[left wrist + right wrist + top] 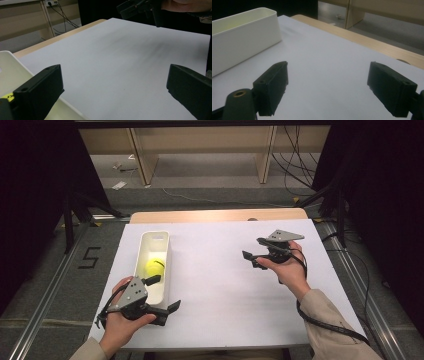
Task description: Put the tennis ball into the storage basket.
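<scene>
so from above you've got a white table sheet [225, 285] with a long white bin [165, 270] sitting at about 9 o'clock from the middle of it, long side running away from the person. inside the bin there's a yellow-green ball [154, 266], roughly in the middle of its length, resting on the bottom.

the left gripper [162, 295] is down at about 7 o'clock, right at the near end of the bin. its jaws stand wide apart with nothing between them – one jaw pokes over the bin's near end just by the ball, the other sits outside the bin over the sheet. in the left gripper view you can see the bin's pale rim [17, 61] at the left-hand jaw and a sliver of yellow [8, 97] right at that jaw's base, with bare sheet [120, 70] between the two jaws. can't tell whether the jaw actually touches the ball.

the right gripper [254, 252] is over at about 2 o'clock, well apart from the bin, pointing toward it across the table. jaws are apart here too, a fair gap, holding nothing – the right gripper view has only sheet [324, 75] between them, with the bin's side wall [244, 45] off at 10 o'clock and the wooden table edge [372, 42] beyond the sheet.
</scene>
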